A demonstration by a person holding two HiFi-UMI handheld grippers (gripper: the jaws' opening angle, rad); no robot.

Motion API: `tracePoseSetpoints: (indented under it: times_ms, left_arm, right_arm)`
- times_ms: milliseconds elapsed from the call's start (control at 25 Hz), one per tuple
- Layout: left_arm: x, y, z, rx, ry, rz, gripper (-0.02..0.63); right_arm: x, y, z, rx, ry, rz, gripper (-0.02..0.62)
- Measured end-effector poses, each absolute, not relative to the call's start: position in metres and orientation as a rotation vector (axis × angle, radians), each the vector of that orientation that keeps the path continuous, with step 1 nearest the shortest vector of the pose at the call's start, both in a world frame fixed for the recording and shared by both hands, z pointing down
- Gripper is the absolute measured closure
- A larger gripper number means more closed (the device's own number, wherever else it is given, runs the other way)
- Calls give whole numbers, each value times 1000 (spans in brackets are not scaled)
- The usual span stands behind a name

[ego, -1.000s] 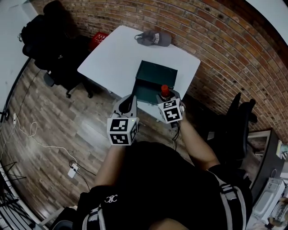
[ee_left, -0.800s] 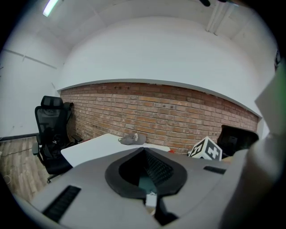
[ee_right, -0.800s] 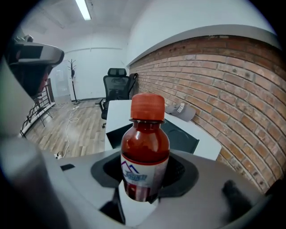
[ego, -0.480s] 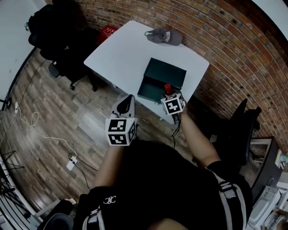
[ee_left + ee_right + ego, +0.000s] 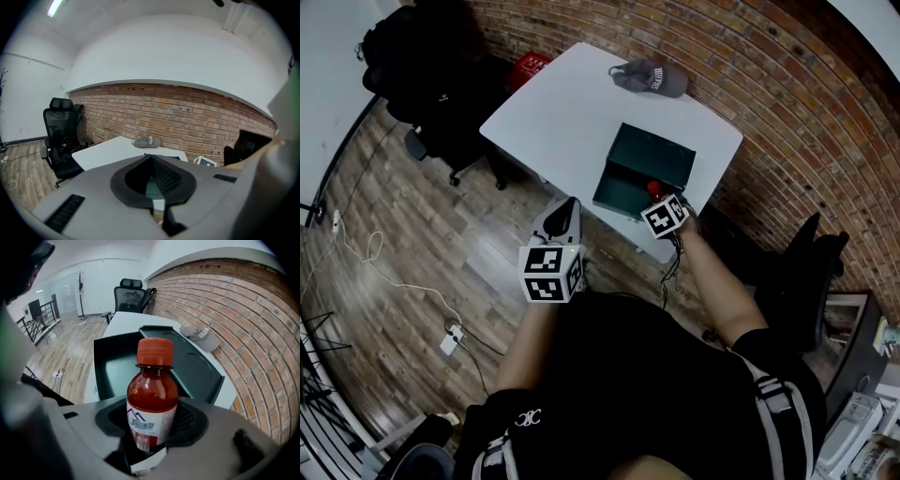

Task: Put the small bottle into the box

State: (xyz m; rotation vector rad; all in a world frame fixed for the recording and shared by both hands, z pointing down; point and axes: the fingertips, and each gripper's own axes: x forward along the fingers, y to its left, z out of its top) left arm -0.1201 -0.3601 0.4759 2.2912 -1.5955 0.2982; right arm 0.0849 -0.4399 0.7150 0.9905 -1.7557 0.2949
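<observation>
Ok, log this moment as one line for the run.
right tongs: shut on small bottle, upright | left tongs: shut, empty | box: open on white table | status: bottle by box's near edge, not inside

View from above. Centre: white table [image 5: 567,108] bearing an open dark-green box [image 5: 649,157] and, toward the top, a grey cap [image 5: 652,77]. The right gripper [image 5: 662,204] holds the red-capped small bottle [image 5: 654,188] at the box's lower-right corner. The left gripper [image 5: 563,216] hangs left of it, off the table.
</observation>
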Motion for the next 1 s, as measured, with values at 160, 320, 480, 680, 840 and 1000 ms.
tracePoseSetpoints:
  times_ms: [160,320,480,680,840,1000]
  left_arm:
    - [-117,-363,479,2297,-1575,303,594]
    - [-116,-365,484,2289,-1566,312,594]
    - [-119,-368,486,2279,-1569,303,594]
    - [-124,-372,481,2273,-1583,284,594]
    - [-129,-372,480,2265,-1595,280,594]
    - [-132,-374,479,2262,-1592,266,594]
  right_arm:
    - [88,-443,723,887,-1696,197,388]
    - [89,-443,730,753,-1636,125,388]
    - [91,-442,740,617,-1551,36,388]
    - [89,-442,749,518,-1492,-17,388]
    - [88,-443,750,476,-1473,-35,388]
    - [87,-442,751,466,-1483,-17,388]
